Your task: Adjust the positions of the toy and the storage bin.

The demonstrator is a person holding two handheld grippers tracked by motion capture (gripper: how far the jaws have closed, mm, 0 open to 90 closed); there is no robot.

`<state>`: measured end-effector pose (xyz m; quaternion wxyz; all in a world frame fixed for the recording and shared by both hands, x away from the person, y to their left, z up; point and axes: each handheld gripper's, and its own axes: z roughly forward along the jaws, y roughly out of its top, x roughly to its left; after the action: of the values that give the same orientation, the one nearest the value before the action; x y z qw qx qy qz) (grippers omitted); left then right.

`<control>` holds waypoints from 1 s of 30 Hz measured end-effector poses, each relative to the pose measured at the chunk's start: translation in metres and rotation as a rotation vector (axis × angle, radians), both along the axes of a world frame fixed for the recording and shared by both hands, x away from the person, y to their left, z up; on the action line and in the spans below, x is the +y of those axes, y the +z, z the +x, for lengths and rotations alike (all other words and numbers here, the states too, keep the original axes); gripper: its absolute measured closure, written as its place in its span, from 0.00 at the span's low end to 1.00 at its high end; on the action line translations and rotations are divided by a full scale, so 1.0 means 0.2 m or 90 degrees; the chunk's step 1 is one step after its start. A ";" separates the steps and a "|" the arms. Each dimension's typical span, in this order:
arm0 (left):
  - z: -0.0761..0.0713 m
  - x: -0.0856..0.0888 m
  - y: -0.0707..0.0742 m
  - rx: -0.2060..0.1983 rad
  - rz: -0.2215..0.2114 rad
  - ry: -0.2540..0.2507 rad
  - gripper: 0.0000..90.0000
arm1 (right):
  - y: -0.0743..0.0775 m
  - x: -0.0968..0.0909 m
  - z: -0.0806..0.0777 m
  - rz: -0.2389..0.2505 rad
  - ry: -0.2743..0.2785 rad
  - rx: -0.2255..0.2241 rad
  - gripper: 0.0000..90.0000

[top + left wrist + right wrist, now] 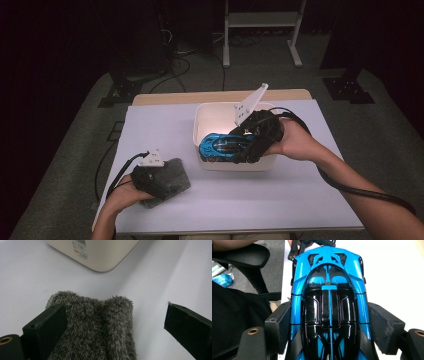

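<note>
Blue toy car [329,307] between right claw [329,325] pads.

The toy car [225,146] is shiny blue with a black roof and a thin blue stripe down the middle. It is up in the air over the near edge of the white tub [202,120], lying flat, with its nose pointing to the left. The grey fuzzy cloth [172,180] lies flat on the white table, bunched up with a fold down its middle

Dim room around my table.
Grey carpet floor [75,125], white metal frame [260,30] at the far side, cables [175,65] far left.
</note>
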<state>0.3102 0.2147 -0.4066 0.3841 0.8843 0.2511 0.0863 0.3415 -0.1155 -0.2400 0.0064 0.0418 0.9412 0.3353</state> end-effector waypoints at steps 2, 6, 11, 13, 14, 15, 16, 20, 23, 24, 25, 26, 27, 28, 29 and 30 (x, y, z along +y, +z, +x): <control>0.00 0.00 0.00 0.000 0.000 0.000 0.04 | 0.01 0.00 0.02 0.001 -0.001 0.000 0.28; 0.00 0.01 -0.01 0.001 0.006 -0.002 0.04 | 0.03 -0.01 0.06 -0.003 -0.010 0.000 0.28; -0.01 0.02 0.00 -0.002 0.005 0.002 0.04 | 0.04 -0.03 0.10 -0.003 -0.019 0.002 0.28; -0.01 0.01 0.00 -0.002 0.007 -0.001 0.04 | 0.04 -0.03 0.11 -0.003 -0.021 0.006 0.28; -0.01 0.01 0.00 -0.001 0.009 -0.003 0.04 | 0.04 -0.03 0.12 -0.003 -0.022 0.006 0.28; -0.01 0.01 0.00 -0.001 0.011 -0.004 0.04 | 0.04 -0.04 0.13 -0.004 -0.024 0.006 0.28; -0.01 0.01 0.00 -0.001 0.011 -0.004 0.04 | 0.04 -0.04 0.14 -0.004 -0.025 0.006 0.28; 0.00 0.01 0.00 0.000 0.011 -0.005 0.04 | 0.04 -0.04 0.17 -0.004 -0.030 0.009 0.28; 0.00 0.01 -0.01 0.001 0.005 -0.001 0.04 | 0.04 -0.04 0.19 -0.005 -0.033 0.009 0.28; 0.00 0.02 -0.01 0.001 0.006 -0.003 0.04 | 0.04 -0.04 0.20 -0.005 -0.034 0.010 0.28; 0.00 0.02 -0.01 0.001 0.006 -0.003 0.04 | 0.04 -0.04 0.21 -0.007 -0.036 0.010 0.28; 0.00 0.02 -0.01 0.001 0.008 -0.005 0.04 | 0.04 -0.04 0.22 -0.008 -0.036 0.011 0.28; 0.00 0.01 -0.01 0.002 0.006 -0.003 0.04 | 0.03 -0.04 0.23 -0.007 -0.037 0.014 0.28; 0.00 0.01 -0.01 0.002 0.008 -0.004 0.04 | 0.03 -0.04 0.24 -0.006 -0.038 0.014 0.28; 0.00 0.01 -0.01 0.002 0.008 -0.004 0.04 | 0.03 -0.03 0.25 -0.007 -0.040 0.016 0.28; 0.00 0.01 -0.01 0.002 0.007 -0.004 0.04 | 0.02 -0.03 0.26 -0.008 -0.039 0.017 0.28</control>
<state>0.3095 0.2177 -0.4085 0.3789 0.8875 0.2483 0.0847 0.3932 -0.1224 -0.2355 0.0047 0.0751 0.9415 0.3285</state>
